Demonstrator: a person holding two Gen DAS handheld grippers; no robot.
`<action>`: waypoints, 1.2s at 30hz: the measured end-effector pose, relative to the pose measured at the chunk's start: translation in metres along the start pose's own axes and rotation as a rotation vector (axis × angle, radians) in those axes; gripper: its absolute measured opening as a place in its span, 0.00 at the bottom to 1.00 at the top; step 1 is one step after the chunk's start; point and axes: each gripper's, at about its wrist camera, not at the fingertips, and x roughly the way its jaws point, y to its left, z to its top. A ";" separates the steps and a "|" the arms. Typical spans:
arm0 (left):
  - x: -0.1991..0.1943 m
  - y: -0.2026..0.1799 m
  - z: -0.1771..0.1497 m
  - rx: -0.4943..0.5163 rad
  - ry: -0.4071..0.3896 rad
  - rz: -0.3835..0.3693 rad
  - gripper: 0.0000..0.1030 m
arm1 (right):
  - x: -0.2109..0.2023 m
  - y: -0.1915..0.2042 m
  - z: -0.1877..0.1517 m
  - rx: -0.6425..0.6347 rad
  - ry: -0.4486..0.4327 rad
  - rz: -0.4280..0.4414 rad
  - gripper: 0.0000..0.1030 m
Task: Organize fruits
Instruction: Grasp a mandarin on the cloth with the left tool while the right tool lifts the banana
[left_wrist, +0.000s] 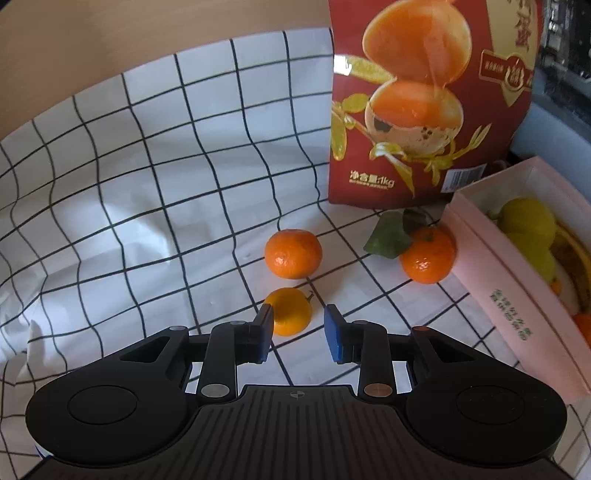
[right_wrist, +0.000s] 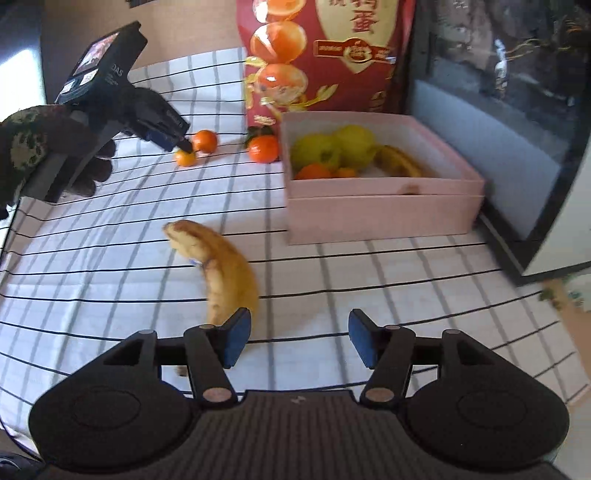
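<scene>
In the left wrist view my left gripper (left_wrist: 300, 328) is open over a small yellow-orange mandarin (left_wrist: 291, 314). The fruit lies by the left pad, and the right pad stands apart from it. Two deeper orange mandarins lie beyond, one bare (left_wrist: 293, 253) and one with a green leaf (left_wrist: 427, 255). In the right wrist view my right gripper (right_wrist: 300, 338) is open with nothing between its pads. A banana (right_wrist: 218, 266) lies on the cloth, its near end behind the left finger. The pink box (right_wrist: 384, 218) holds yellow-green fruits (right_wrist: 332, 147), a banana (right_wrist: 399, 160) and mandarins (right_wrist: 314, 171).
A tall red bag (left_wrist: 424, 103) stands behind the mandarins, next to the pink box (left_wrist: 491, 266). A dark glass-fronted cabinet (right_wrist: 498, 129) rises at the right. A gloved hand (right_wrist: 55, 147) holds the left gripper (right_wrist: 184, 146) at the far left. White checked cloth (left_wrist: 147, 184) covers the table.
</scene>
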 end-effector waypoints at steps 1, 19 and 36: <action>0.003 -0.002 0.001 0.002 0.000 0.013 0.36 | 0.000 -0.002 -0.001 -0.006 -0.005 -0.015 0.57; 0.001 0.004 -0.009 -0.077 -0.002 0.004 0.38 | 0.005 -0.021 -0.011 -0.020 0.031 -0.050 0.58; -0.113 -0.034 -0.151 -0.310 0.135 -0.119 0.38 | 0.048 0.030 0.036 -0.335 -0.023 0.299 0.58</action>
